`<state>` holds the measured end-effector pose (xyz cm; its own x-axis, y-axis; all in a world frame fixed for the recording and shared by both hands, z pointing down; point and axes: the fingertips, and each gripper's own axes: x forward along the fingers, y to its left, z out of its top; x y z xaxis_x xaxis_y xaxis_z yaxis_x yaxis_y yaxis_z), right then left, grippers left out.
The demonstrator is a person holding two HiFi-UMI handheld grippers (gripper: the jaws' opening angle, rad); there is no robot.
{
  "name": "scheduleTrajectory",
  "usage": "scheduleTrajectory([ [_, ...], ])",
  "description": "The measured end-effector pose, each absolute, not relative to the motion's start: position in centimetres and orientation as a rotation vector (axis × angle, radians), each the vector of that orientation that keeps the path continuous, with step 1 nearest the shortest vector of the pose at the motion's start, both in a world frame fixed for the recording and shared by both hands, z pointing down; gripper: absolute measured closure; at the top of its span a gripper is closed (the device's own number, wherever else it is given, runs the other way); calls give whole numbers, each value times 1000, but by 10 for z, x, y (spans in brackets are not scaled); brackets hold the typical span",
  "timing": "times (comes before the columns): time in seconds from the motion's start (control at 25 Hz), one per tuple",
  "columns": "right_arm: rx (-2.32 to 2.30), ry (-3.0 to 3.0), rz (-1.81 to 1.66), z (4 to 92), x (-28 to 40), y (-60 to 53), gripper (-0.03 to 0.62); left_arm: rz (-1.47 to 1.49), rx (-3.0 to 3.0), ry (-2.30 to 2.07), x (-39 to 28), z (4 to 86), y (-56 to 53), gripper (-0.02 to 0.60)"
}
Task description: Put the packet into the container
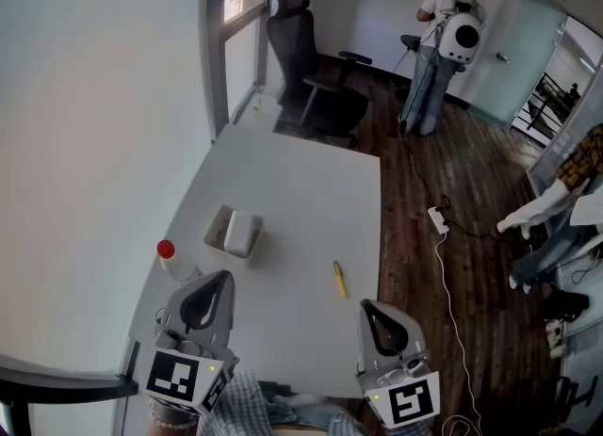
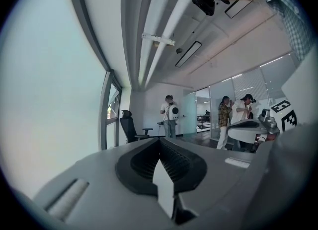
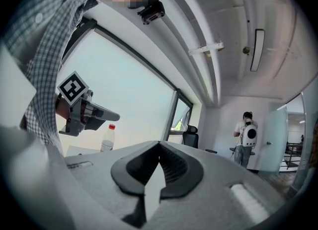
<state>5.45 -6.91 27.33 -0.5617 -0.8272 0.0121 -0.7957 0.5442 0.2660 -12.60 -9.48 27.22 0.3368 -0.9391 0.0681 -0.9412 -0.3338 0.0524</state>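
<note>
A small grey container [image 1: 219, 229] stands on the white table [image 1: 301, 199], left of centre. A white packet [image 1: 243, 234] lies across the container's right part. My left gripper [image 1: 224, 277] is held up near the table's front edge, a little short of the container, its jaws shut and empty. My right gripper [image 1: 366, 305] is raised at the front right, also shut and empty. Both gripper views look out level over the room and show closed jaws, the left gripper [image 2: 160, 142] and the right gripper [image 3: 160, 147]. Neither shows the packet or the container.
A clear bottle with a red cap [image 1: 172, 260] stands left of my left gripper, and a yellow pen [image 1: 339, 279] lies right of centre. Beyond the table are a black office chair [image 1: 311, 76], a standing person [image 1: 443, 48] and a power strip with cable [image 1: 438, 219] on the floor.
</note>
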Motion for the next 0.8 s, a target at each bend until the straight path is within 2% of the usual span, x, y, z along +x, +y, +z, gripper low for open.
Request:
scheduleTrajectory([
  [0.8, 1354, -2641, -355, 279, 50, -74, 597, 36, 2497, -1757, -125, 276, -102, 578],
])
